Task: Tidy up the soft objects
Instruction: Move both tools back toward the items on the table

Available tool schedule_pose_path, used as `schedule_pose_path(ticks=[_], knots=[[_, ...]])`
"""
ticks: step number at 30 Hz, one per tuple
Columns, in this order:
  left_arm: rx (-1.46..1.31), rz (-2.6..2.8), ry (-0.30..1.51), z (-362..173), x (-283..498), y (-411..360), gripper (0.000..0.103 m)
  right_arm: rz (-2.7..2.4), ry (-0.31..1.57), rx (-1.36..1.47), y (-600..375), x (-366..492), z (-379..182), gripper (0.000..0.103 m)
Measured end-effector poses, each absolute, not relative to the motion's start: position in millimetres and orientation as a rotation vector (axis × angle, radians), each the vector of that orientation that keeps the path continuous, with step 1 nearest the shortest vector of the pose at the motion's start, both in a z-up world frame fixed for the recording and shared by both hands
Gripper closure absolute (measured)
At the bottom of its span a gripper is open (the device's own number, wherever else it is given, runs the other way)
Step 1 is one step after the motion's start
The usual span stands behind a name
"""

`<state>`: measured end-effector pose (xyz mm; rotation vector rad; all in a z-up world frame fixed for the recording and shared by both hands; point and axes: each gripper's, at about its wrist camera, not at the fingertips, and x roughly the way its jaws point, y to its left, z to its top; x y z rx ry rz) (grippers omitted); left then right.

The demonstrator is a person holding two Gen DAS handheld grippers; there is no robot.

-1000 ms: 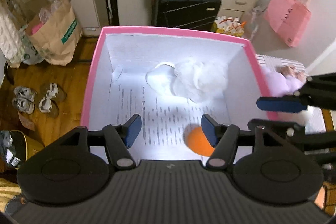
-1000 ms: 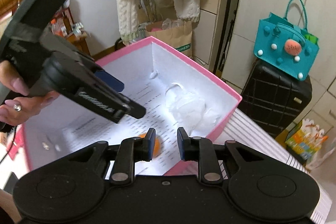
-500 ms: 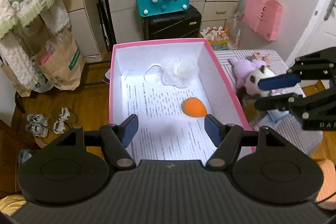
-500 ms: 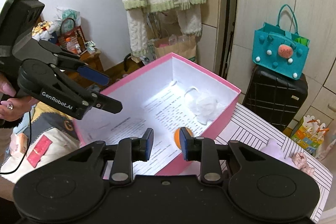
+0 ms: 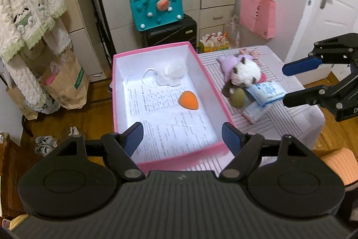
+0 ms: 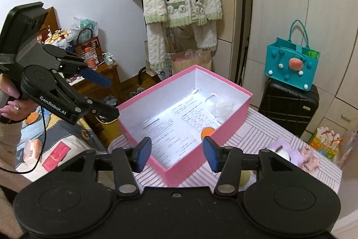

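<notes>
Jaws of both grippers, opening and empty, have risen from the pink box (image 5: pixel 214 91).

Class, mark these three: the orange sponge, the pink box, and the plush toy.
orange sponge (image 5: pixel 189 100), left wrist view, middle of its rounded body.
pink box (image 5: pixel 210 84), left wrist view, its right rim.
plush toy (image 5: pixel 245 72), left wrist view, its white face.

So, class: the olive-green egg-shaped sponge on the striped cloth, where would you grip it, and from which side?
Grip the green sponge across its rounded middle, coming from above on its box-facing side. The plush toy and tissue packs crowd its far and right sides, while the side toward the pink box looks freer.
</notes>
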<state>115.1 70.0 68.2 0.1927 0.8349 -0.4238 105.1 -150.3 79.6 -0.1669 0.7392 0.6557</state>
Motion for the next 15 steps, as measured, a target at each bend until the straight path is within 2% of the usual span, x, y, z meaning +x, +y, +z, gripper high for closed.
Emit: schedule_pose_path(ticks=[3, 7, 13, 15], knots=[[0.211, -0.447, 0.835, 68, 102, 62, 0.026, 0.643, 0.742, -0.164, -159, 90, 80, 0.042], [0.249, -0.466, 0.831, 65, 84, 48, 0.019, 0.622, 0.75, -0.153, -173, 73, 79, 0.038], [0.289, -0.494, 0.823, 65, 63, 29, 0.018, 0.591, 0.761, -0.153, -192, 53, 76, 0.037], [0.301, -0.506, 0.82, 65, 57, 22, 0.017, 0.587, 0.757, -0.155, -196, 47, 75, 0.033]])
